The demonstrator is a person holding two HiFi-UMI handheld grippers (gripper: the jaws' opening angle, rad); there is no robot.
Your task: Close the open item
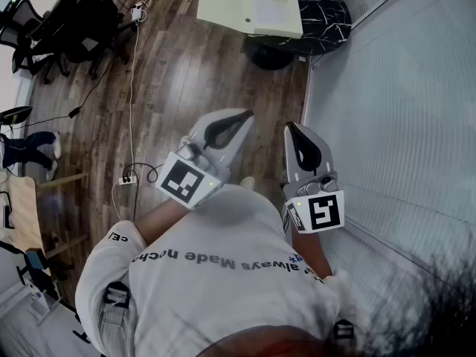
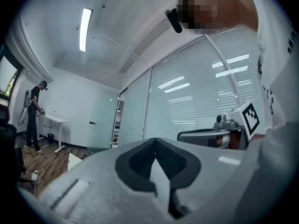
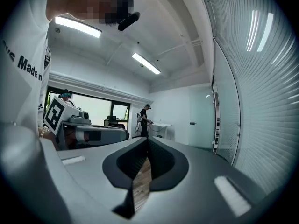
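A cream box (image 1: 249, 10) lies open on a round black marble table (image 1: 327, 13) at the far end of the head view, its lid folded back to the left. Both grippers are held close to my chest, well short of the table and pointing toward it. My left gripper (image 1: 242, 115) is shut with nothing in it, its tips meeting in the left gripper view (image 2: 156, 142). My right gripper (image 1: 291, 126) is also shut and empty, its tips together in the right gripper view (image 3: 148, 140). Neither gripper view shows the box.
A glass partition with blinds (image 1: 401, 110) runs along the right. Cables and a power strip (image 1: 128, 178) lie on the wooden floor at left, and office chairs (image 1: 67, 28) stand at the far left. A person (image 3: 143, 122) stands at a white desk far off.
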